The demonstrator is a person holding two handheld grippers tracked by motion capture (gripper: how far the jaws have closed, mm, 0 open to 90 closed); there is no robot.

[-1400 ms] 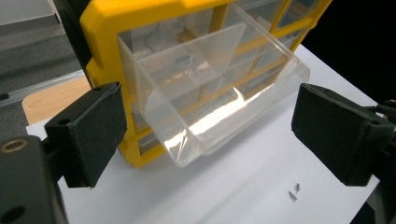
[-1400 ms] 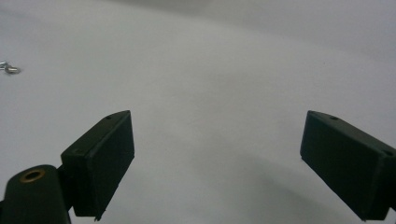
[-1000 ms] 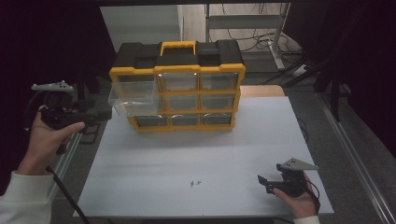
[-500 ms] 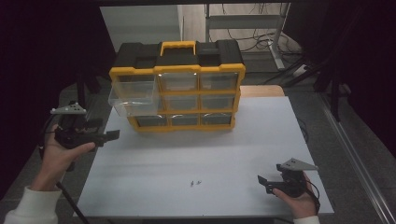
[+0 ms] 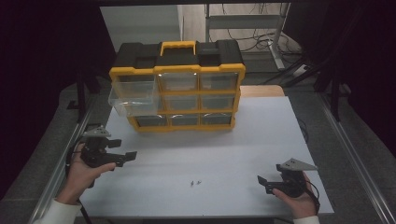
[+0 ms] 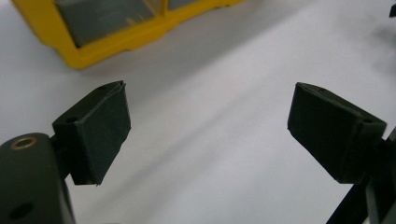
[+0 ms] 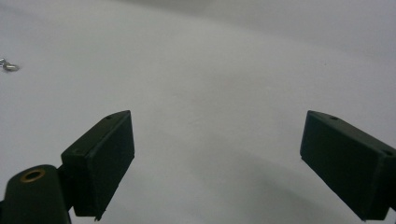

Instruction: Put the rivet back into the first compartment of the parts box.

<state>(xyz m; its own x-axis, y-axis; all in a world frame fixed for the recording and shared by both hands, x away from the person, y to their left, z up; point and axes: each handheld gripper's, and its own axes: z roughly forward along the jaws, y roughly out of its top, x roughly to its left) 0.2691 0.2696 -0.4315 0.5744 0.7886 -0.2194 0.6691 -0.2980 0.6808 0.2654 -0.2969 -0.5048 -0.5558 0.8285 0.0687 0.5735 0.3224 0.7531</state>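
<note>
Item: yellow-and-black drawer organiser, upright at the far side of the white table, its top-left clear drawer pulled out. We note two small screws on the near table. Left gripper, jaws wide apart and empty, sits near-left of the organiser, well apart. Right gripper, jaws likewise apart and empty, rests right of the screws.
</note>
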